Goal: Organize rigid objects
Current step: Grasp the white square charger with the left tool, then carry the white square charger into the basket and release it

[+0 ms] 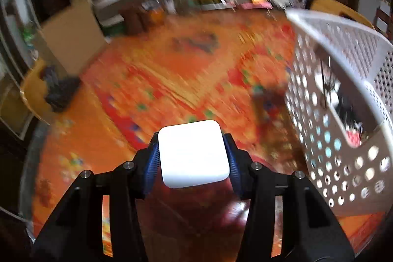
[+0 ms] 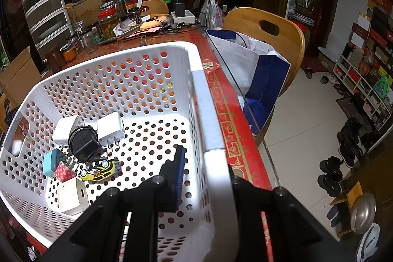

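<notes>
Left tongs [image 1: 194,158] clamp a white charger block [image 1: 192,154] low in frame; right tongs [image 2: 206,178] pinch the white basket's rim [image 2: 208,114].

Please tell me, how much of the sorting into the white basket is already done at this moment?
Done: several items already lie in the white basket, among them white chargers, a black pouch and a yellow toy car.
In hand: the left gripper is shut on a white block; the right gripper clamps the basket's rim.
Left: putting that block in the basket. Other loose items cannot be told through the blur.
</notes>
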A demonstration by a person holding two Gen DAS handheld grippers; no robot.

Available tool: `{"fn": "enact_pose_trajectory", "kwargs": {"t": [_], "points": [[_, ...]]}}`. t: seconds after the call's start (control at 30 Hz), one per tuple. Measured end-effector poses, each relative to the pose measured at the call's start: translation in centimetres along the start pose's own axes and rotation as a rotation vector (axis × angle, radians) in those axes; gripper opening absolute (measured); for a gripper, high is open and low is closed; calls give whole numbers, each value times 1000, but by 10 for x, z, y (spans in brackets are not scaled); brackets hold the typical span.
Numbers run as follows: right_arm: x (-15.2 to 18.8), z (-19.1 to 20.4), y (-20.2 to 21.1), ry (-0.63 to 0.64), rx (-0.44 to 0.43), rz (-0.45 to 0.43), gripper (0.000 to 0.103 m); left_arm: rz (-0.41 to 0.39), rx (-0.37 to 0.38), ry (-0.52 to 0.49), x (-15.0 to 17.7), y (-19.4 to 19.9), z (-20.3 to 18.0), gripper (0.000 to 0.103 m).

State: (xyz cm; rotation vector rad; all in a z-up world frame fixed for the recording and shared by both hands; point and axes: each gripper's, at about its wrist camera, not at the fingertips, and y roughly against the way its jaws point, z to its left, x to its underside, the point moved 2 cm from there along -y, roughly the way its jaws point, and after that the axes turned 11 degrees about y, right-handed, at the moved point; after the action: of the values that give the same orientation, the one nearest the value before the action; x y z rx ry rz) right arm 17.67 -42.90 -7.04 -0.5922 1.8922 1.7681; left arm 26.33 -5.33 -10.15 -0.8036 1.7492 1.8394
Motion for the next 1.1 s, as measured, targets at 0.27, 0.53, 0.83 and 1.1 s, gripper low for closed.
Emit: {"fn": "enact_pose_trajectory", "kwargs": {"t": [0.27,0.53,0.83,1.1], "points": [[-1,0,0,3,-8,1,17,-144,-101,3,-48,31,23,46],[-2,1,0,3,-10,-1,17,-220,-66,-68,-82,74,-3,46],[-2,1,0,4,-10,-1,17,-233,36,-173,-90,102,-72,46],[-2,1,0,5,-13,-2,18,-208,84,-265,-87,104,-130,46]]}}
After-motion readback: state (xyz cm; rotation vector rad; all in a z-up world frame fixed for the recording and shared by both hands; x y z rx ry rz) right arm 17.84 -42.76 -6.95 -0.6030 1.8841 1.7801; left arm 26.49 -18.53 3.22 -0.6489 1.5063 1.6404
